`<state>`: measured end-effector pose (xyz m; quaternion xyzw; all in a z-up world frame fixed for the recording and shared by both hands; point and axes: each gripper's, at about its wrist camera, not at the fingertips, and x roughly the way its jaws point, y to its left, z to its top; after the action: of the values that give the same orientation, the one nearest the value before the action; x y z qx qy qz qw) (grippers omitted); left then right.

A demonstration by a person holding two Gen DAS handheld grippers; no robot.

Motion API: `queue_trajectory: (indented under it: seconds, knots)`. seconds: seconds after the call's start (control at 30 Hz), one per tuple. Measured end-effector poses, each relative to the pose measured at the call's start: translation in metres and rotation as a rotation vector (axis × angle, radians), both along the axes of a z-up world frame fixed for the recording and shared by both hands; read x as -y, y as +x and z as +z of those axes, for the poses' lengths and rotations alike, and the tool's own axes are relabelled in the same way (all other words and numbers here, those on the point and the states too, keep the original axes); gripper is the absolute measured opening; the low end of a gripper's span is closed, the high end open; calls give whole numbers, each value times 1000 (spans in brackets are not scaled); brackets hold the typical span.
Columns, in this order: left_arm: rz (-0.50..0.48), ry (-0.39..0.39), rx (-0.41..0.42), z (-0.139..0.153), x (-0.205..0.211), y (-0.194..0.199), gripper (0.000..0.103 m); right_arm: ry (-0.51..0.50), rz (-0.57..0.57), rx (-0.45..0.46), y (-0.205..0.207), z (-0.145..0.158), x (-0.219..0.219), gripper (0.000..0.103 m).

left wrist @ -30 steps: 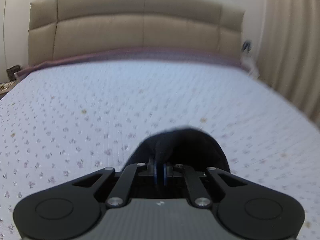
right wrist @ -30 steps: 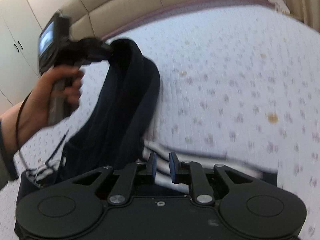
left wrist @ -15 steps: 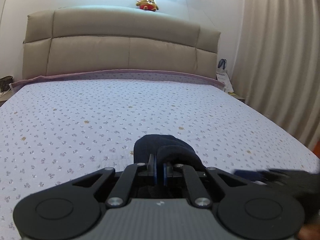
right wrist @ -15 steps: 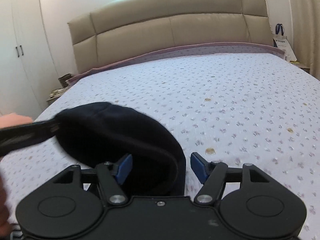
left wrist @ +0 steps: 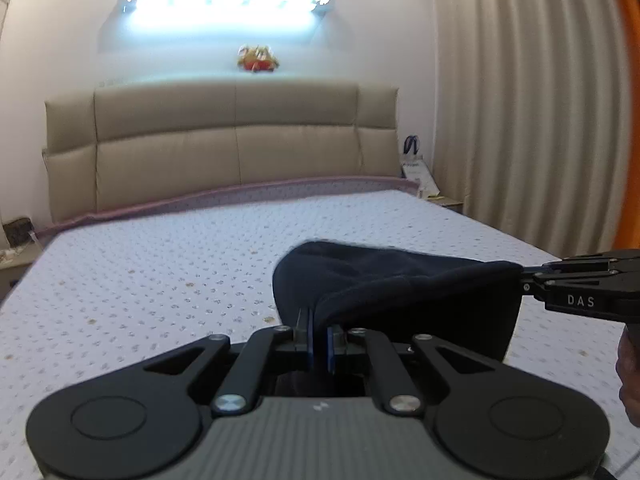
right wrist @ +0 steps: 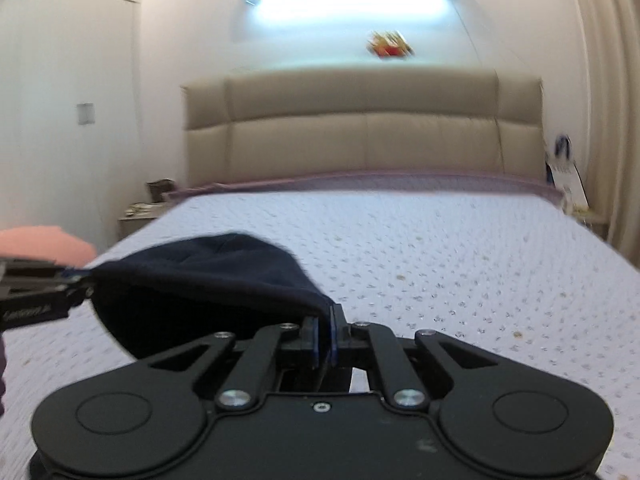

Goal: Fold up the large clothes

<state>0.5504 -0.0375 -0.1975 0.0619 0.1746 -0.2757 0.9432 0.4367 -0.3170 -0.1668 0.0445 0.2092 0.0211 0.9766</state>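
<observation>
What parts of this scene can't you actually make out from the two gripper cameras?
- Dark garment: its lower part hangs behind each gripper's body in both views, so its type and full shape stay hidden.
- Toy on the headboard ledge: motion-blurred in both views.
- Right gripper: cut off by the left view's right edge.
- Bag beside the bed: too small to read.

Dark navy garment [left wrist: 400, 292]: soft knit fabric, no pattern visible; held off the bed [left wrist: 160, 264] above its near edge; upper hem stretched in a near-straight line between the left gripper [left wrist: 319, 344] and the right gripper [right wrist: 325, 338], each clamped on one end of that hem; the fabric behind the hem bulges upward in a rounded hump [right wrist: 216, 256]; the remainder hangs below the hem, lower extent hidden.
</observation>
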Motion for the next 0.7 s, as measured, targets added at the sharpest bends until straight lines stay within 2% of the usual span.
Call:
queue_trajectory:
  seconds: [0.1,0.17,0.23,0.27,0.3,0.33,0.4,0.47,0.53,0.6,0.7]
  knots:
    - [6,18,-45,-3,-16,-75,8,7,50,-33,-62,2,1,7]
    - [2,26,-138,-16,-25,-117,12,14,76,-88,-102,-3,-1,10]
    - [-15,46,-269,-37,-34,-157,19,51,119,-198,-135,-17,-4,15]
    - [-13,67,-337,-49,-38,-171,32,57,139,-259,-145,-28,-6,38]
    - [10,95,-414,-62,-43,-188,45,61,154,-345,-158,-41,-7,67]
    - [40,111,-474,-73,-50,-199,48,73,166,-406,-169,-51,-7,72]
    - [76,102,-540,-84,-67,-212,48,122,159,-506,-186,-65,1,69]
    - [120,18,-604,-88,-87,-209,48,219,140,-564,-190,-70,11,70]
    - [162,-118,-630,-89,-105,-195,49,339,109,-578,-184,-70,20,71]
    - [202,-258,-657,-91,-118,-165,53,428,67,-581,-171,-72,22,77]
    - [226,-402,-691,-101,-122,-127,58,526,7,-592,-147,-82,23,77]
